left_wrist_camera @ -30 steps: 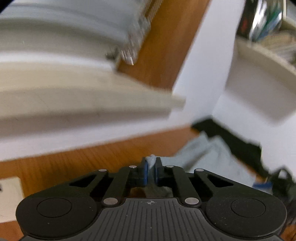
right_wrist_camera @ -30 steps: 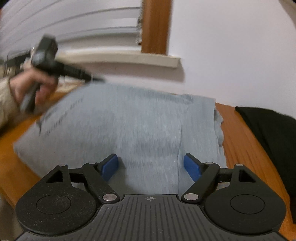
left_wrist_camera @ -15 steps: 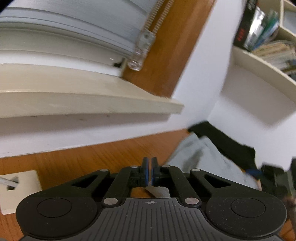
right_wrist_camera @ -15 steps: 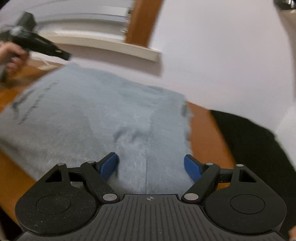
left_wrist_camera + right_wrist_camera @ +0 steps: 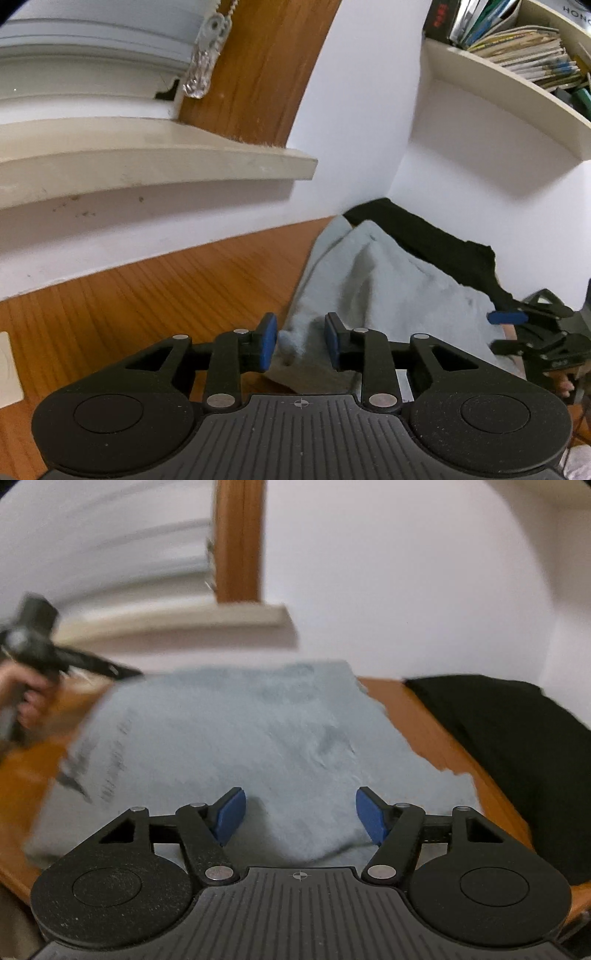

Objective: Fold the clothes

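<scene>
A light grey-blue garment (image 5: pixel 240 738) with dark lettering lies folded on the wooden table (image 5: pixel 417 716). In the left wrist view the same garment (image 5: pixel 388 280) spreads to the right, one corner poking up between the fingers of my left gripper (image 5: pixel 300 341), which is open and no longer clamps it. My right gripper (image 5: pixel 300 814) hangs open just above the garment's near edge, nothing between its blue pads. The right gripper (image 5: pixel 532 328) shows at the far right of the left wrist view; the left gripper (image 5: pixel 55 661), in a hand, appears blurred at the left of the right wrist view.
A black garment (image 5: pixel 509 746) lies at the table's right, against the white wall corner. A window sill (image 5: pixel 147 158) and blinds run behind the table, a bookshelf (image 5: pixel 517 74) hangs upper right, and a white socket box (image 5: pixel 9 369) sits at the left edge.
My left gripper has opened and let go of the garment's corner, which now rests on the table. The right gripper stayed open and shifted over the garment.
</scene>
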A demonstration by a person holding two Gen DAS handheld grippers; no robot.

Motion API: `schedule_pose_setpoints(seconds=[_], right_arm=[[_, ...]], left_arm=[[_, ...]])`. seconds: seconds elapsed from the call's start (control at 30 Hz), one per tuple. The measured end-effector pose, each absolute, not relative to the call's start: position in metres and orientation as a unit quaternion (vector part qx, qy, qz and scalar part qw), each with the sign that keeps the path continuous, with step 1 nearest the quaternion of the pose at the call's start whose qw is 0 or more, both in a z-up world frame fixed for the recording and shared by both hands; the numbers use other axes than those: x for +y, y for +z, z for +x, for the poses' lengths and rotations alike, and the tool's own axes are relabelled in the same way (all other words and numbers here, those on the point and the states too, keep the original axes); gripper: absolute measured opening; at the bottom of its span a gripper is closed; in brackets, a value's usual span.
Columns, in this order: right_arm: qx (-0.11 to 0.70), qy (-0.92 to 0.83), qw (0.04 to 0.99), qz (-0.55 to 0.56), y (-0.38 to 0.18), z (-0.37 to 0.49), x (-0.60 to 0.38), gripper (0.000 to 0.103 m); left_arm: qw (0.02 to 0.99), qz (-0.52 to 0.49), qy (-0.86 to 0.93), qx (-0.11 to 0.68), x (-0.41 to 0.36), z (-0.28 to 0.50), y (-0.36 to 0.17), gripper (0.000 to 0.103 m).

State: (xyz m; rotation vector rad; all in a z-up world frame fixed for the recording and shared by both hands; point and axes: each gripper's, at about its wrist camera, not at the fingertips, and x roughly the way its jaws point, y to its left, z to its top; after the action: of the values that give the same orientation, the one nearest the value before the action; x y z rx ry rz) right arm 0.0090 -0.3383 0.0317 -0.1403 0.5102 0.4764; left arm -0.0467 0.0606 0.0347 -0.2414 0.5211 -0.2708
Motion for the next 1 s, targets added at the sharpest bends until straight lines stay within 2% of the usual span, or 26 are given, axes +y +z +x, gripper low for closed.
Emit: schedule_pose_setpoints(seconds=[0.03, 0.07, 0.1, 0.17, 0.3, 0.57, 0.6, 0.67, 0.7, 0.8, 0.87, 1.0], right_arm=[[0.256, 0.226, 0.938, -0.057, 0.031, 0.013, -0.342, 0.063], [0.262, 0.224, 0.938, -0.037, 0.031, 0.017, -0.347, 0.052], [0.267, 0.221, 0.938, -0.017, 0.031, 0.021, -0.353, 0.047], [0.275, 0.215, 0.937, 0.005, 0.031, 0.028, -0.359, 0.045], [0.272, 0.208, 0.939, -0.043, 0.03, 0.041, -0.349, 0.045], [0.3, 0.205, 0.928, -0.077, 0.039, 0.122, -0.332, 0.047], [0.304, 0.205, 0.927, -0.081, 0.04, 0.132, -0.329, 0.047], [0.307, 0.197, 0.926, -0.093, 0.042, 0.147, -0.323, 0.048], [0.308, 0.191, 0.927, -0.097, 0.043, 0.151, -0.32, 0.048], [0.298, 0.174, 0.933, -0.107, 0.046, 0.142, -0.317, 0.049], [0.276, 0.168, 0.941, -0.104, 0.05, 0.123, -0.325, 0.057], [0.252, 0.182, 0.948, -0.063, 0.056, 0.076, -0.336, 0.058]], left_arm=[[0.95, -0.116, -0.134, 0.258, 0.059, -0.046, 0.034, 0.031], [0.949, -0.115, -0.136, 0.26, 0.058, -0.046, 0.033, 0.031], [0.948, -0.114, -0.139, 0.262, 0.057, -0.047, 0.033, 0.031], [0.947, -0.111, -0.143, 0.266, 0.056, -0.047, 0.032, 0.031], [0.944, -0.107, -0.152, 0.273, 0.054, -0.048, 0.031, 0.033], [0.94, -0.091, -0.174, 0.279, 0.044, -0.054, 0.032, 0.033], [0.94, -0.087, -0.175, 0.279, 0.042, -0.056, 0.033, 0.034], [0.942, -0.078, -0.174, 0.276, 0.039, -0.059, 0.035, 0.045], [0.942, -0.075, -0.174, 0.276, 0.038, -0.061, 0.036, 0.045], [0.942, -0.077, -0.173, 0.278, 0.039, -0.065, 0.035, 0.045], [0.942, -0.077, -0.173, 0.277, 0.04, -0.068, 0.036, 0.045], [0.941, -0.072, -0.18, 0.278, 0.036, -0.075, 0.039, 0.042]])
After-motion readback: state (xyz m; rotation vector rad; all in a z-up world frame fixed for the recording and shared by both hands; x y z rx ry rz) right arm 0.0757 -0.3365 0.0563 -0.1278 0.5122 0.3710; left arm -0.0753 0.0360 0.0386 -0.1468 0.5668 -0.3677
